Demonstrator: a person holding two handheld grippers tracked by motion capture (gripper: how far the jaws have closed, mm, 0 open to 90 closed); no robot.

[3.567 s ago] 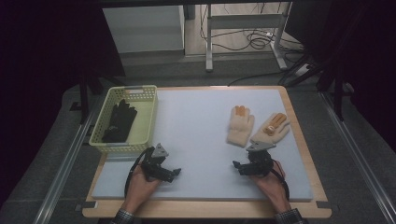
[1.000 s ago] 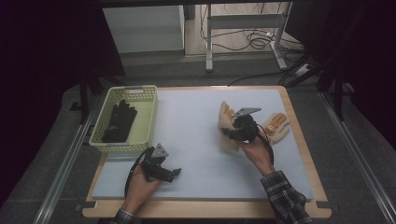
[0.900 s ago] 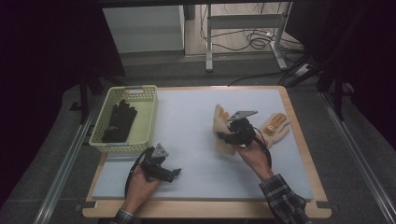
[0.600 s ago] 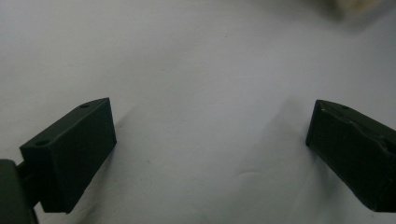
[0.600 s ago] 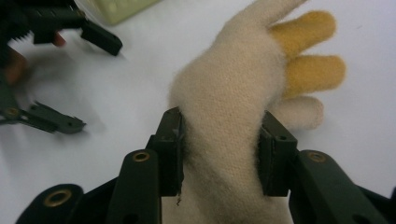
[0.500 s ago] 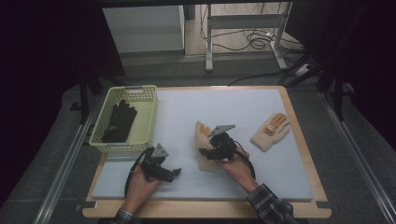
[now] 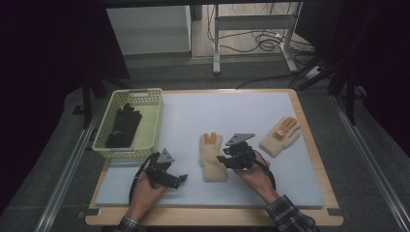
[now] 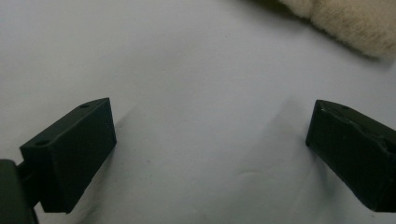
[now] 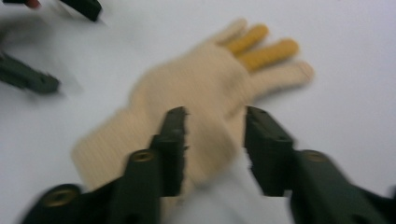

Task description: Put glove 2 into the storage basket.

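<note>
Gloves are being sorted on the white worktop (image 7: 241, 116), it is judged, and one cream glove (image 7: 212, 157) with orange fingertips is seen at the centre of the high view, just left of the right tool (image 7: 231, 157). In the right gripper view the thumb side of that glove (image 9: 205, 116) is seen between the jaws of the right tool (image 9: 212, 140); the jaws are partly open (a gap shows beside the fabric on the right), so whether the fold is pinched or only straddled cannot be told for certain, though a loose hold is judged likely. The glove is laid flat, fingers toward the top of the frame, probably so that it can be slid across the worktop without being lifted.

The left tool (image 7: 176, 179) is rested low at the lower left of the high view; in the left gripper view its jaws (image 8: 210, 154) are spread wide over bare worktop, with nothing between them and a cream edge at the upper right. A ready position for a hand-over is suggested.

A second cream glove (image 7: 280, 136) is left at the right of the frame. The yellow basket (image 7: 150, 94) at the left holds black gloves (image 7: 123, 125); no cream glove is inside it.
</note>
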